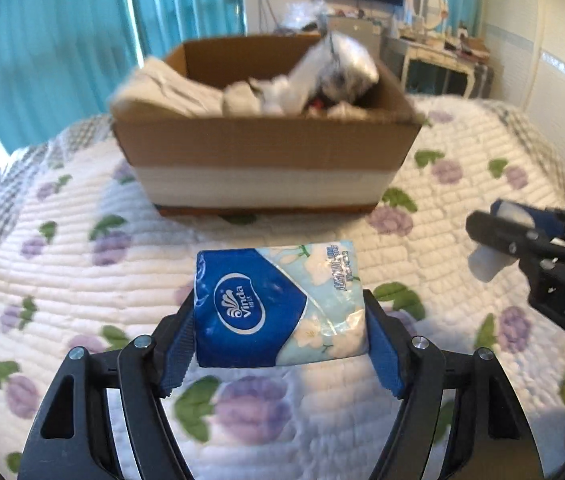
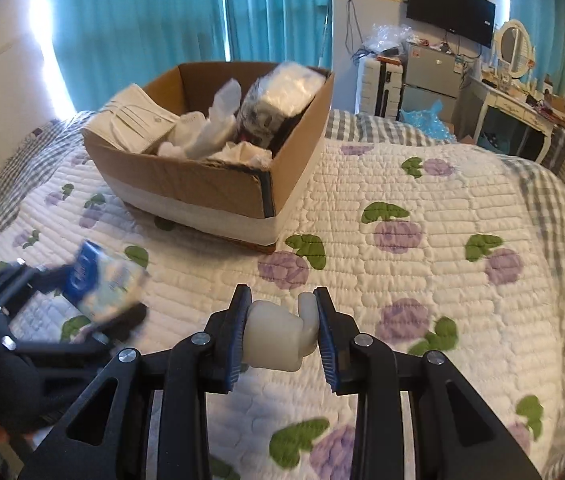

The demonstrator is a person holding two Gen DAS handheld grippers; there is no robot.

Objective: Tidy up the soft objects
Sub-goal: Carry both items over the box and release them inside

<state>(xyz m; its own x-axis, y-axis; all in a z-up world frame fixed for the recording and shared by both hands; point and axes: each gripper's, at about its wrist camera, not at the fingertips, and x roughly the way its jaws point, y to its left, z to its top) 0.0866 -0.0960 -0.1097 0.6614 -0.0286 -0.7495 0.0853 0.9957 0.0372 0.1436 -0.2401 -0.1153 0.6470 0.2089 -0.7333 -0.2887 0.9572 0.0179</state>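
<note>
My left gripper (image 1: 280, 308) is shut on a blue and pale Vinda tissue pack (image 1: 278, 304) and holds it above the bed, in front of the cardboard box (image 1: 266, 148). My right gripper (image 2: 282, 312) is shut on a soft white squishy toy (image 2: 278, 336), also above the quilt. The box (image 2: 186, 184) holds several white soft items and a plastic-wrapped bundle (image 2: 278, 96). The right gripper (image 1: 494, 240) shows at the right edge of the left wrist view. The left gripper with the pack (image 2: 98, 284) shows blurred at the left of the right wrist view.
A white quilt with purple flowers (image 2: 422, 200) covers the bed. Teal curtains (image 2: 162, 12) hang behind. A dresser with a mirror (image 2: 514, 92), a small fridge (image 2: 430, 76) and a wall TV (image 2: 450, 8) stand at the far right.
</note>
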